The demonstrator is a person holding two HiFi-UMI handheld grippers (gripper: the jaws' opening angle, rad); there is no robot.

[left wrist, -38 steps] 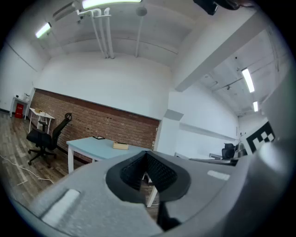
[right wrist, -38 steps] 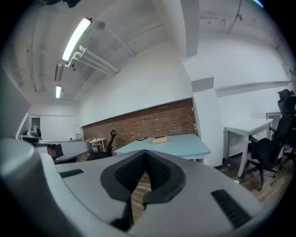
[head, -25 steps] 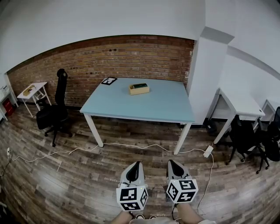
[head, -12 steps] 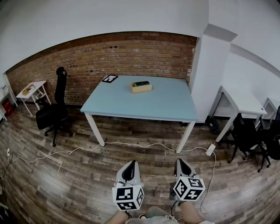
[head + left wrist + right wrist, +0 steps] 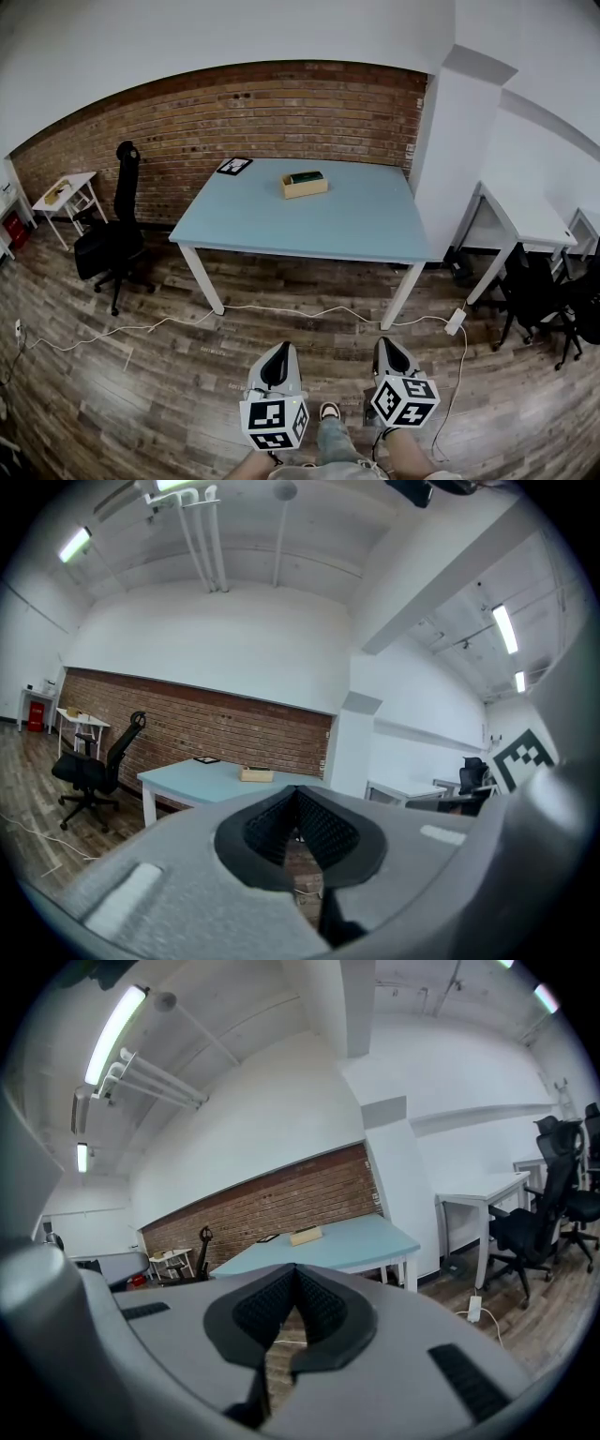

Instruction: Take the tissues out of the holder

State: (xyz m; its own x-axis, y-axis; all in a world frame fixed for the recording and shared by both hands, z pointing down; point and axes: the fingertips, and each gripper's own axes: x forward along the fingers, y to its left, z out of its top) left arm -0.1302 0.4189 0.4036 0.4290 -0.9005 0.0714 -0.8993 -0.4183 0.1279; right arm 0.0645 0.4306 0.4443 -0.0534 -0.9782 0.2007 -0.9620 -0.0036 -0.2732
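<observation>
tissue holder: wooden box, upper centre, on the blue table. left gripper and right gripper: bottom of frame, both closed, empty, well apart from the table.

We see a pale blue table on white legs, a tan holder with dark green inside, a red-brown brick wall, a brown plank floor and a black chair. Our pale grey left gripper and right gripper carry black-and-white square markers.
</observation>
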